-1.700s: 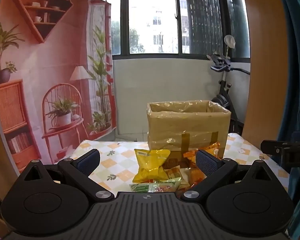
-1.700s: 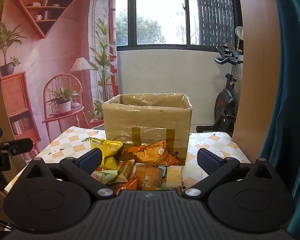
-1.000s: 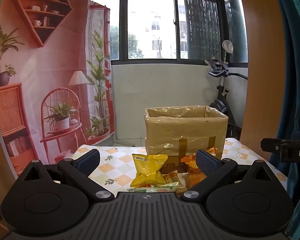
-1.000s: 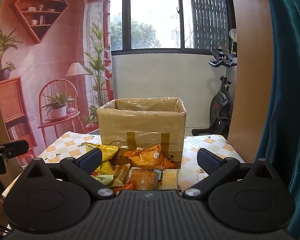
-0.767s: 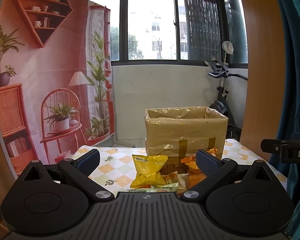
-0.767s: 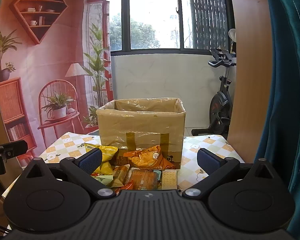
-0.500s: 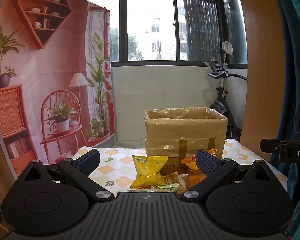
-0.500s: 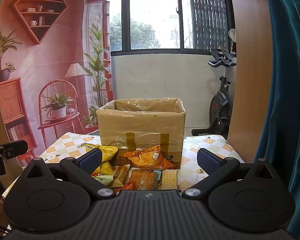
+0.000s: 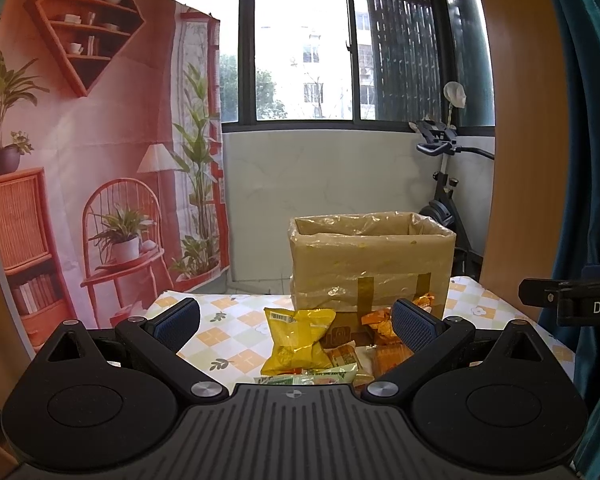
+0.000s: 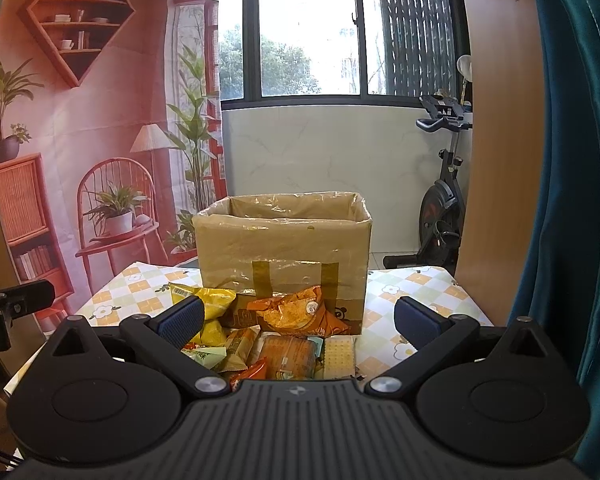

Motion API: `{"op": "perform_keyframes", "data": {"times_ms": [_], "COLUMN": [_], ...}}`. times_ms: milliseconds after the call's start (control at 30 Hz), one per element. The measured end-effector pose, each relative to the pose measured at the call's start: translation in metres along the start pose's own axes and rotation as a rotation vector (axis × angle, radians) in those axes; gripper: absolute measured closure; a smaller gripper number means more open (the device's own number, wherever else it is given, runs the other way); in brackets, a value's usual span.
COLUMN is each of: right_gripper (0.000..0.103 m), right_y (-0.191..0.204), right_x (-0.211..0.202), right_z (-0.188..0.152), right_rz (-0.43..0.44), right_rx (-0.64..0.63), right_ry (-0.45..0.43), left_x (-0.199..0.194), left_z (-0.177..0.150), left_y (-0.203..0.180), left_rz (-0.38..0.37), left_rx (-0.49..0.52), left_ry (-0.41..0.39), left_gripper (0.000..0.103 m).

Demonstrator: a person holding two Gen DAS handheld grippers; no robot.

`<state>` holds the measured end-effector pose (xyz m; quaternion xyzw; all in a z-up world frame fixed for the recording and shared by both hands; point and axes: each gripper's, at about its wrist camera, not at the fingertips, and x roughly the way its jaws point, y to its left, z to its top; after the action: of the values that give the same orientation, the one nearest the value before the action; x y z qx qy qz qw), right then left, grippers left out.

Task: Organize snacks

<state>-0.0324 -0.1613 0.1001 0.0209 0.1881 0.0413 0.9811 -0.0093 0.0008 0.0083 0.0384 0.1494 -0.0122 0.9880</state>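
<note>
One cardboard box (image 10: 282, 256) on counter (image 10: 416, 292) w/ one yellow bag (image 10: 212, 308), one orange bag (image 10: 296, 312) in front. Left hand-held gripper (image 9: 296, 322) & right hand-held gripper (image 10: 298, 320): both spread wide, holding nothing.

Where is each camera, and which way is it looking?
Left wrist: on the left gripper, facing the yellow bag and cardboard box; open fingers show.
Right wrist: on the right gripper, facing the orange bag; open fingers show.
Both share box, snacks, checkered table, exercise bike.
</note>
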Motion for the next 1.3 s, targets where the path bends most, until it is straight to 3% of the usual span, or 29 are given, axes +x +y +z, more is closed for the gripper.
{"op": "perform_keyframes", "data": {"times_ms": [1300], "right_gripper": [0.000], "right_y": [-0.0007], "right_x": [0.0028], "right_z": [-0.0066], "right_rz": [-0.001], "right_rx": [0.006], "right_ry": [0.014], "left_x": [0.0043], "left_z": [-0.0054], "left_y": [-0.0027], "left_rz": [0.000], "left_rx": [-0.006], "left_ry": [0.018], "left_gripper": [0.000]}}
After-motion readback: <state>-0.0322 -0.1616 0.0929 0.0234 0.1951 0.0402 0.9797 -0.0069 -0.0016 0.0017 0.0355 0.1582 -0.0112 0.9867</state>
